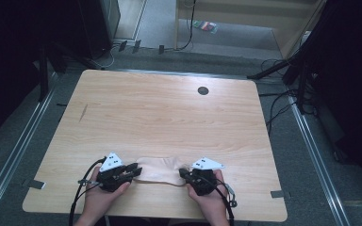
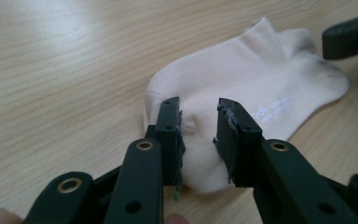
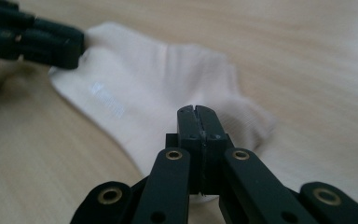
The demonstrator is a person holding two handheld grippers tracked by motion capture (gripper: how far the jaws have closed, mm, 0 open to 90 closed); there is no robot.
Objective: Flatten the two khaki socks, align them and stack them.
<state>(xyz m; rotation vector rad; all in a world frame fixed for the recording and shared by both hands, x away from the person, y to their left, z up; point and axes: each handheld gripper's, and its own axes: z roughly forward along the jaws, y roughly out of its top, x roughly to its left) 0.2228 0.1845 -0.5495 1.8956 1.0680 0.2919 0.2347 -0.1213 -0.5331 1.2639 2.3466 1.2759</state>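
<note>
Evidently caught early in the handling of a cream ankle sock. Lay flat and unfolded on the wooden table, with the table's near edge just behind the sock and the dark cable hole well beyond the sock. Judged as barely started: both tools brought to the sock, one at each end, but no fold made, no lift off the wood, no firm hold shown on either end. Left to do, by that reading: closing on both ends, then raising, folding or moving the sock.

Reached in from the sock's left end with the left gripper, held low and nearly level in the left hand, grey plate uppermost. Seen in the left gripper view with jaws parted, one on each side of the sock's rounded end, a small pucker of cloth between them, nothing pinched as yet.

Met the sock's right end with the right gripper, cradled in the right hand and angled inward toward the sock. Shown in the right gripper view with the right gripper clenched, jaws pressed together with no gap, poised over the sock's nearer edge; could not be told whether any cloth sat between them.
</note>
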